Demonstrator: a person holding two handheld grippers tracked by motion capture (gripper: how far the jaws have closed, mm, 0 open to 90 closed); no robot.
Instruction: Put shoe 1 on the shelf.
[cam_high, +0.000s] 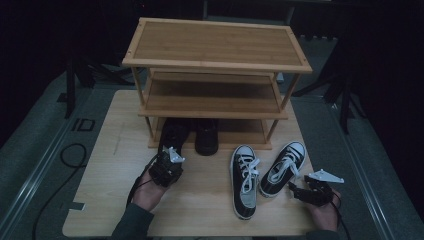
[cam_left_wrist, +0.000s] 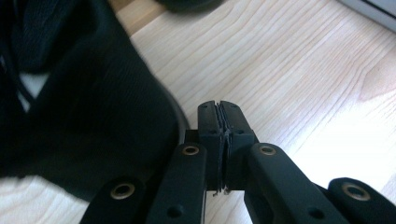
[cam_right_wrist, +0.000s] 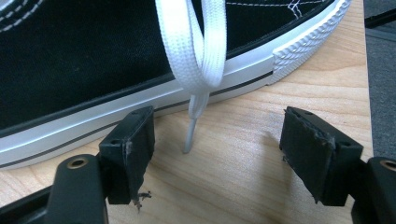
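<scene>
right gripper (cam_right_wrist: 217, 154) beside sneaker (cam_right_wrist: 93, 60)

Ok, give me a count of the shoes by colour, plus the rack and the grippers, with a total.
All-black shoes: 2, one and its partner at the rack's bottom shelf
Black-and-white sneakers: 2, one beside the other on the table
Wooden shoe rack: 1
Grippers: 2, left gripper and right gripper
Total: 7
</scene>
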